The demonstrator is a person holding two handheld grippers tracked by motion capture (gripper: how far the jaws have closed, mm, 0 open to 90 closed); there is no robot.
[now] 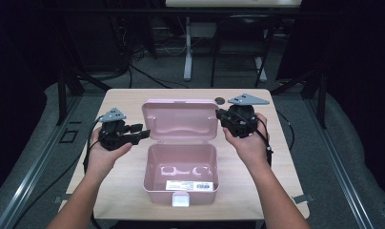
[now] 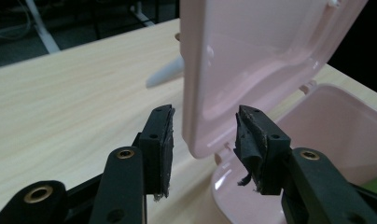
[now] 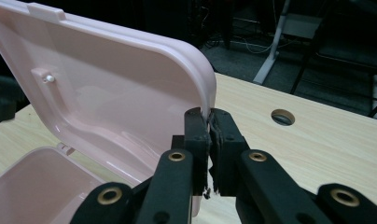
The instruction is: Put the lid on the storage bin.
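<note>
Hand-held gripper on my left (image 2: pixel 203 140) stands apart astride the raised lid's (image 1: pixel 179 120) near edge, not pressing it. That pink plastic box (image 1: pixel 181 172) sits mid-tabletop (image 1: pixel 124 102), and my right hand-held gripper (image 3: pixel 208 140) pinches the lid's far edge, propping it upright.

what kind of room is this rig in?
Probably a lab or recording workspace, not a home: a bare wooden table with a cable hole, loose cables on the floor, and dark frames standing around the table.
</note>
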